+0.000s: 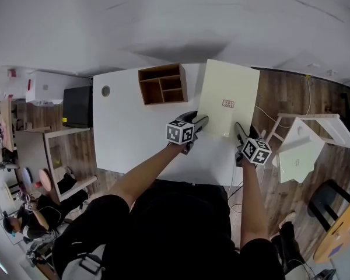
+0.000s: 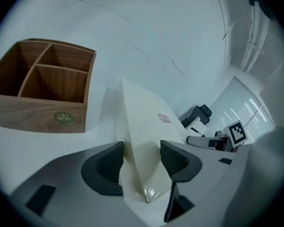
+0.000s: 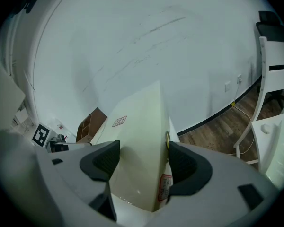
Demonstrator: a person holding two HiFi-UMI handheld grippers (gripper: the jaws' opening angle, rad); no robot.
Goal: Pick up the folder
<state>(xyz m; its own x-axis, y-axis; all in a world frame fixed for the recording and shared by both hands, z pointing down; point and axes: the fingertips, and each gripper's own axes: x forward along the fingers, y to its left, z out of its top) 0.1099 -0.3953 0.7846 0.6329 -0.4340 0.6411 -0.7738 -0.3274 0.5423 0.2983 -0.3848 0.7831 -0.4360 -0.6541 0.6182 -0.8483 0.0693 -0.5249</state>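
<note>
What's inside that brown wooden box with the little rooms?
The wooden box has open compartments, and nothing shows in them, only brown wood. Their deepest bottoms are partly covered by the walls and shadow, so something tiny and flat down there could be missed.

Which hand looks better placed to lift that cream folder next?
Probably the right gripper: the folder fills its jaws squarely, while the left gripper only catches a tapering corner.

Our desk, from left to right

On the desk (image 1: 128,127) the wooden organizer (image 1: 163,84) stands at the far edge, left of the folder (image 1: 227,92). Our left claw (image 1: 199,123) and right claw (image 1: 240,128) take the folder's near corners, and a chair (image 1: 297,150) stands right of the desk.
</note>
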